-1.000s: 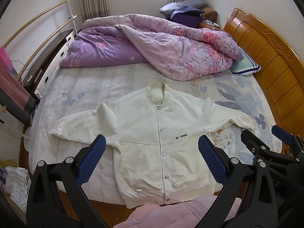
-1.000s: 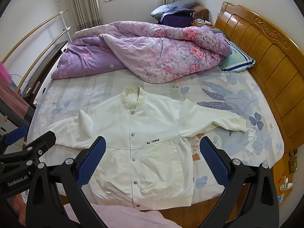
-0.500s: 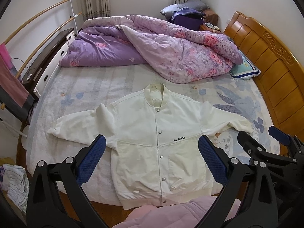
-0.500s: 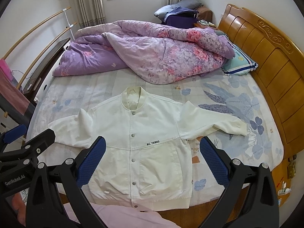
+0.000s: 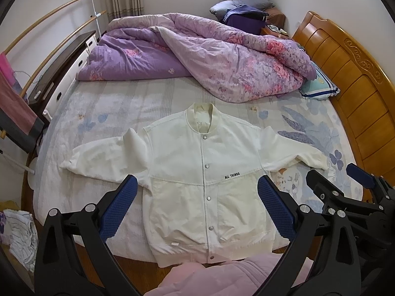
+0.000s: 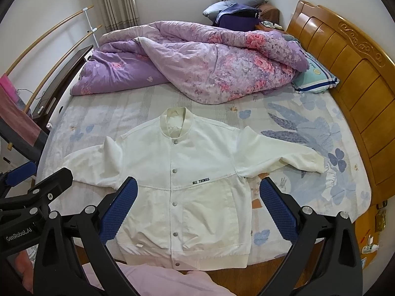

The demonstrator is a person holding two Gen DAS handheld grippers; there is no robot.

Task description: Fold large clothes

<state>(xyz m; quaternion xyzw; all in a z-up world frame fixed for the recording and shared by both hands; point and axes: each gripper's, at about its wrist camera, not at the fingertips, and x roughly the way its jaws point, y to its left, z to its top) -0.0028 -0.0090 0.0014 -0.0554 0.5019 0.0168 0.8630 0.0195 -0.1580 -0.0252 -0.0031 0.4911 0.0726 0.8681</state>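
A white snap-button jacket (image 5: 205,170) (image 6: 177,180) lies flat, front up, on the near half of the bed, both sleeves spread sideways and its hem at the bed's front edge. My left gripper (image 5: 196,204) hovers open above the jacket's lower body, nothing between its blue pads. Off to the right, above the hem, my right gripper (image 6: 198,206) is also open and holds nothing. In the left wrist view the right gripper (image 5: 345,185) shows at the right edge. The left gripper (image 6: 37,180) shows at the left edge of the right wrist view.
A rumpled purple floral quilt (image 5: 197,56) fills the far half of the bed. A wooden headboard (image 5: 353,79) runs along the right, a striped pillow (image 5: 318,88) beside it. A drying rack (image 5: 14,91) and dark cabinet stand left. Pink padded fabric (image 5: 222,278) is at the bottom.
Both grippers have risen and pulled back slightly, so the jacket and bed sit a little lower and farther in both views. The jacket has not moved.
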